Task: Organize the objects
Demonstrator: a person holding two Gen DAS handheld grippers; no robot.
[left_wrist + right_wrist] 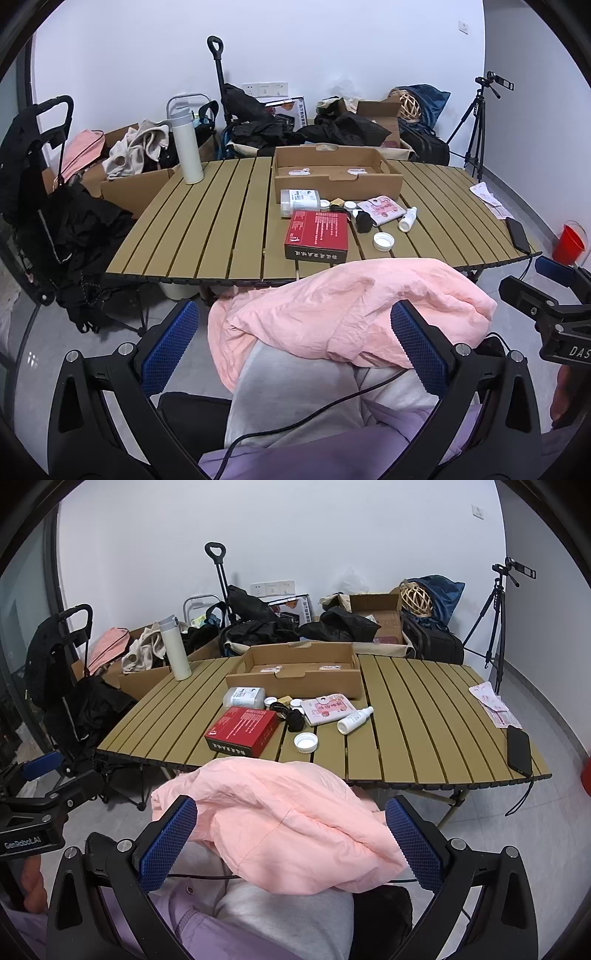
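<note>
Slats of the folding table (221,206) run bare across its whole left half, with only a white thermos (186,147) upright at the far left corner. My left gripper (295,347) hangs wide and empty over the pink jacket (351,302) on my lap, short of the near table edge. At mid-table the clutter lies together: a red box (317,234) nearest me, a clear bottle (299,199) on its side, a white lid (383,242), a pink pouch (384,208), and behind them the open cardboard tray (332,181). My right gripper (291,845) is likewise wide, holding nothing. Right half mostly free; a black phone (519,751) lies at the near right edge.
</note>
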